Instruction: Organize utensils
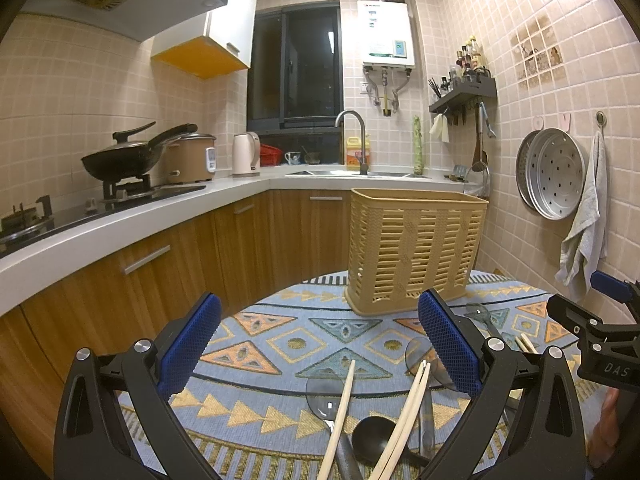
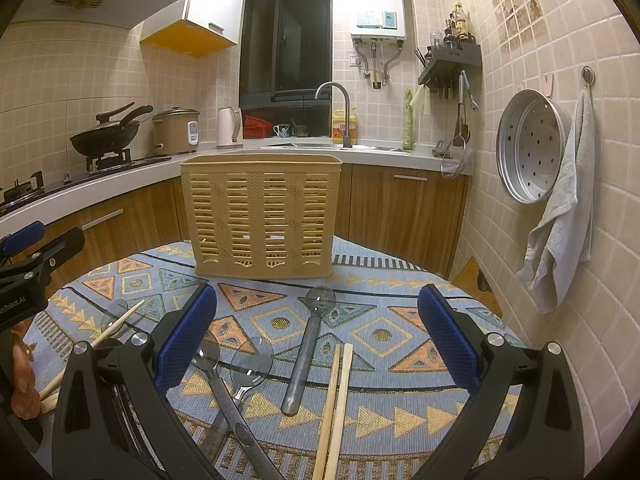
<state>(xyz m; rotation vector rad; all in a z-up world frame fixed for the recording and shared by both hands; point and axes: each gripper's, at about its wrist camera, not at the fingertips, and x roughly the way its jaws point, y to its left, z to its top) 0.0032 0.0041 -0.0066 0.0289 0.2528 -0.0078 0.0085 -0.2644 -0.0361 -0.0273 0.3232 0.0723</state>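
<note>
A tan slotted utensil basket [image 1: 414,252] stands upright at the far side of the patterned table; it also shows in the right wrist view [image 2: 260,216]. Below my open left gripper [image 1: 320,344] lie wooden chopsticks [image 1: 340,412], a clear spoon [image 1: 322,396] and a black ladle [image 1: 372,436]. Below my open right gripper [image 2: 318,332] lie a clear spoon with a grey handle [image 2: 306,352], a pair of chopsticks [image 2: 336,404] and two more clear spoons [image 2: 224,376]. Both grippers are empty. The right gripper shows at the right edge of the left wrist view [image 1: 592,320].
The round table has a blue patterned cloth [image 2: 380,336]. A counter with stove, wok [image 1: 120,158], rice cooker and kettle runs along the left; the sink [image 1: 352,172] is at the back. A steamer tray [image 2: 532,146] and towel [image 2: 560,216] hang on the right wall.
</note>
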